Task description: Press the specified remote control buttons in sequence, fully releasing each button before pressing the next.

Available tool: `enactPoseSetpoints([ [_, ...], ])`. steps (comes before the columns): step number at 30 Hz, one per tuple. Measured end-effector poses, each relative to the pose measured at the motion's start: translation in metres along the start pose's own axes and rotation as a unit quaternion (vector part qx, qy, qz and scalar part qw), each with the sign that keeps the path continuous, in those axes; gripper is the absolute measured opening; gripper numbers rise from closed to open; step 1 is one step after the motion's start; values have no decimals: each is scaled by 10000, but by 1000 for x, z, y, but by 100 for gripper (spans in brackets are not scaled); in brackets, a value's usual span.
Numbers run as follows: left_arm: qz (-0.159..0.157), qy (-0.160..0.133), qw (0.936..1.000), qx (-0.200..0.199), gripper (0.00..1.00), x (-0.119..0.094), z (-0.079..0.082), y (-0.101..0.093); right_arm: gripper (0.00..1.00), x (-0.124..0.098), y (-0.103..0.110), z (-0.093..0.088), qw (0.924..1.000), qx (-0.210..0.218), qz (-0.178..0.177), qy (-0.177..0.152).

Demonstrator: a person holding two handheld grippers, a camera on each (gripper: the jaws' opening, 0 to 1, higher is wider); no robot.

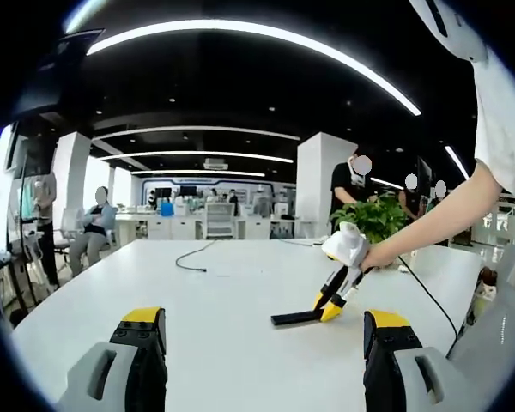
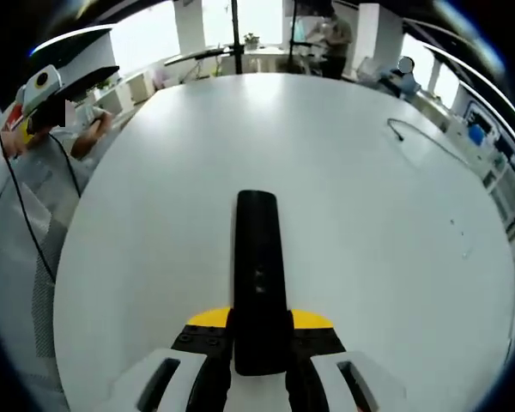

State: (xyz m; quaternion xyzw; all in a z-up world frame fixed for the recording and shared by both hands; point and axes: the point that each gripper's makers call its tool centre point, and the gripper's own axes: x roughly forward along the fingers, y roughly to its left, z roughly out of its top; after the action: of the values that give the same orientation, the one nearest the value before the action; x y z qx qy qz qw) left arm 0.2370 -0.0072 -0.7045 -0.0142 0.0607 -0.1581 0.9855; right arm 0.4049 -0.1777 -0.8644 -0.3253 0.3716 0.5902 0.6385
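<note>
My right gripper (image 2: 259, 343) has its jaws pinched on the near end of the remote control (image 2: 257, 275); the black bar runs straight out from the jaws, long axis in line with them, far end pointing toward the middle of the white tabletop (image 2: 369, 215). In the left gripper view I see that same right gripper (image 1: 329, 307) from the side, tips down at the table with the remote (image 1: 293, 318) lying flat on the surface, nearer the tabletop's right edge than its middle. My left gripper (image 1: 266, 343) is spread wide, holding nothing, hovering above the near edge and well apart from the remote (which lies ahead and to the right of it). So the right is the holding hand and the left is free; my read is that the left has to swing right and forward to do the pressing. Buttons are too small to pick out. A black cable (image 1: 193, 257) trails across the far part of the tabletop, clear of the work.
</note>
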Motion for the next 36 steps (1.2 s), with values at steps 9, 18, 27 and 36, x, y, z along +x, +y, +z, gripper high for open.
enactPoseSetpoints([
  [9,-37,95,9999,-12,99,1,-4,0,20,1,-14,4,9999,-93,-74,-13],
  [18,-32,111,9999,-17,99,2,-4,1,21,2,-26,5,9996,-291,-64,-25],
  [27,-39,147,9999,-1,99,2,-6,0,21,3,-29,7,9995,-296,-51,-97],
  [36,-40,189,9998,-11,98,1,-8,0,21,4,-32,10,9986,-506,41,-175],
])
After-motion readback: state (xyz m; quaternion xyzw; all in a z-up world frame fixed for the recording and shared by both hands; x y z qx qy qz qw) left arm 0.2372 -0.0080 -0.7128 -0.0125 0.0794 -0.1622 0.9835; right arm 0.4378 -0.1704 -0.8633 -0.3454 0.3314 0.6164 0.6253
